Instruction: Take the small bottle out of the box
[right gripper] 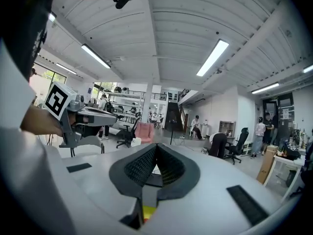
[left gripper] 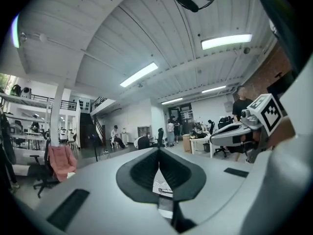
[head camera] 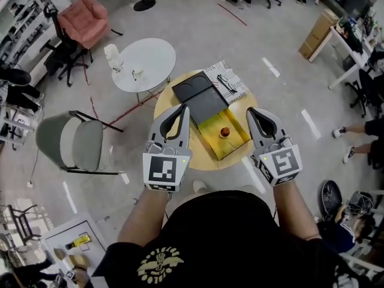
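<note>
**Jaws closed on both sides, nothing held**

The left gripper [head camera: 183, 109] and the right gripper [head camera: 252, 111] hung side by side over the round tan table [head camera: 163, 99]. In each gripper's own view the dark ribbed pads met tip to tip with nothing between them. Between the two grippers lay the open yellow-lined box [head camera: 237, 144], with its flat black lid [head camera: 201, 98] lying on the far side. The small bottle [head camera: 225, 132] sat inside the box, apart from both grippers. From above only a red-orange top showed, so its body could not be made out. A black-and-white patterned booklet [head camera: 228, 80] lay at the table's far edge, just beside the lid.
</note>
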{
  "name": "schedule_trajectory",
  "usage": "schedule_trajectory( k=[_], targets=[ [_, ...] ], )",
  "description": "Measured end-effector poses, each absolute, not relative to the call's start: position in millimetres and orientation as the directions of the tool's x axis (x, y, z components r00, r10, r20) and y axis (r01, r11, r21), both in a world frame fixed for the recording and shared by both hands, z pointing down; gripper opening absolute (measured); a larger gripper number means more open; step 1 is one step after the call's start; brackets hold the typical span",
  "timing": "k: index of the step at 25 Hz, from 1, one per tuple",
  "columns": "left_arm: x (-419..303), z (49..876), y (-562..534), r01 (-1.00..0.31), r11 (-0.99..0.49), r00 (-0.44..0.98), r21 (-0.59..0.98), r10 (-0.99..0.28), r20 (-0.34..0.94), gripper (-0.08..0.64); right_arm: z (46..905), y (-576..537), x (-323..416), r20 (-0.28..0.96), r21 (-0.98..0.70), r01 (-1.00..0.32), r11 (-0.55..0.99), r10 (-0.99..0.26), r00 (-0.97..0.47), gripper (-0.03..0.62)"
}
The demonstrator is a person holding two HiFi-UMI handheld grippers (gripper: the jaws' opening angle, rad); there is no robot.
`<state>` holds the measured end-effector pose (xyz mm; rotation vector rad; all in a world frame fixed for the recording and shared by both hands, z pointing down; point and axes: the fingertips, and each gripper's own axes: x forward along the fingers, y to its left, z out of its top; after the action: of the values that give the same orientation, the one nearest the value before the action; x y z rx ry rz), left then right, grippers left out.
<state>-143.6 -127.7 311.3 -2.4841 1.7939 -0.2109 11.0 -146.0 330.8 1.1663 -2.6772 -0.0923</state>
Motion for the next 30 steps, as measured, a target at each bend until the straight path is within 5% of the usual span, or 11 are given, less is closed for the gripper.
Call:
schedule_trajectory(
  k=[30],
  targets=[
    [-135, 337, -144, -0.940, -0.319, 0.309, -0.122, -0.947, 0.092, 0.015, 354, -167, 3, 0.195, 0.091, -0.687, 0.720, -0.690, -0.697, 0.015]
  ],
)
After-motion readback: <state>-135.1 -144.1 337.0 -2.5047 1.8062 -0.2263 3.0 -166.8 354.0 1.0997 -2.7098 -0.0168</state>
